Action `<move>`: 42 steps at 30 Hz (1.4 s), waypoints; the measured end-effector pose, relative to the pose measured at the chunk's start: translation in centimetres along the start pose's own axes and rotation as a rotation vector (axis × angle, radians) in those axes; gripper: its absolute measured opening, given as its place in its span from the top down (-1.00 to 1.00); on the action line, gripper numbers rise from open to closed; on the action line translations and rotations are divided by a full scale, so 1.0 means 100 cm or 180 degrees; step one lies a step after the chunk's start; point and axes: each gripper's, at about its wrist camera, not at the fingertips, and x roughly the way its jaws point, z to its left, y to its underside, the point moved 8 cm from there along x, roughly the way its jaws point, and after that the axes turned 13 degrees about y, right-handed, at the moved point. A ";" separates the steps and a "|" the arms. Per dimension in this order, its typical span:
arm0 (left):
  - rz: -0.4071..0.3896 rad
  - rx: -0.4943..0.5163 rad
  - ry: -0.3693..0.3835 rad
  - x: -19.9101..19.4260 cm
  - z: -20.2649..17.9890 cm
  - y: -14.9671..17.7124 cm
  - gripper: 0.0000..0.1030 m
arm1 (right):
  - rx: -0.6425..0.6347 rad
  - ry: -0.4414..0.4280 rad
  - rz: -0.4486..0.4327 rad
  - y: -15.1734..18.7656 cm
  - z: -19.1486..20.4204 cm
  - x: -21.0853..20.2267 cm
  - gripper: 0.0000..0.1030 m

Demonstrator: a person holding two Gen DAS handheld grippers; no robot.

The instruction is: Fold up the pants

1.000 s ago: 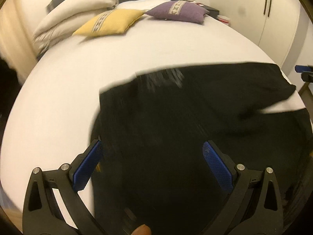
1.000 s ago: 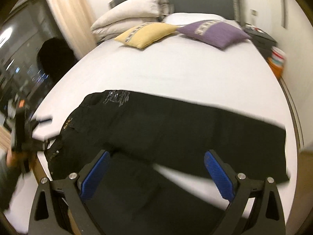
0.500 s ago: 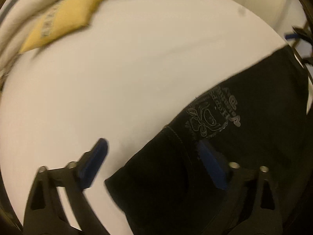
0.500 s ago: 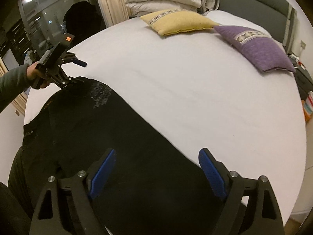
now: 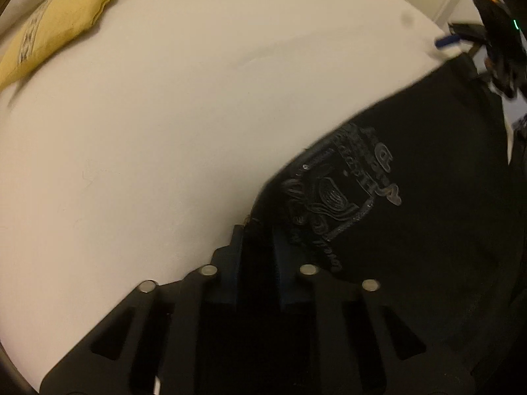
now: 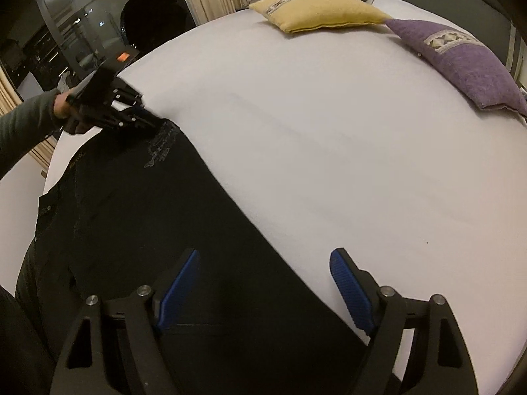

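Left gripper (image 5: pixel 255 243): fingers closing, apparently clamped on the pants' (image 6: pixel 138 217) edge beside the printed emblem (image 5: pixel 342 194). Pants: black, spread along the bed's (image 6: pixel 329 138) near edge. Right gripper (image 6: pixel 263 283): fingers wide apart and closing, straddling the pants' far edge without pinching it.

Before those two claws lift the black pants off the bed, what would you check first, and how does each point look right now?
1. Left gripper pinching the pants edge beside the printed logo: ok, jaws closing on cloth.
2. Right gripper gripping: not ok, jaws closing but pads clear of cloth.
3. Pants edge lies between right pads: ok.
4. Pants lie flat: ok where visible.
5. Bed beyond the pants free, yellow cushion and purple cushion far off: ok.
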 end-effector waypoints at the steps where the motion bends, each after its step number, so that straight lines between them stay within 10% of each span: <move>1: -0.0020 0.0043 -0.0061 -0.001 -0.001 0.000 0.86 | -0.0002 -0.0021 -0.0010 -0.001 -0.001 0.001 -0.63; 20: -0.1160 0.0673 -0.0893 -0.095 -0.067 0.017 0.90 | -0.0360 -0.0323 0.0421 -0.015 0.012 0.044 -0.26; 25: -0.1254 0.0706 -0.0915 -0.107 -0.102 0.042 0.90 | -0.0520 -0.0300 0.0444 -0.016 0.018 0.038 0.67; 42: -0.1568 0.0666 -0.1008 -0.190 -0.212 0.142 0.90 | -0.1147 0.1113 -0.0447 0.026 0.108 -0.131 0.88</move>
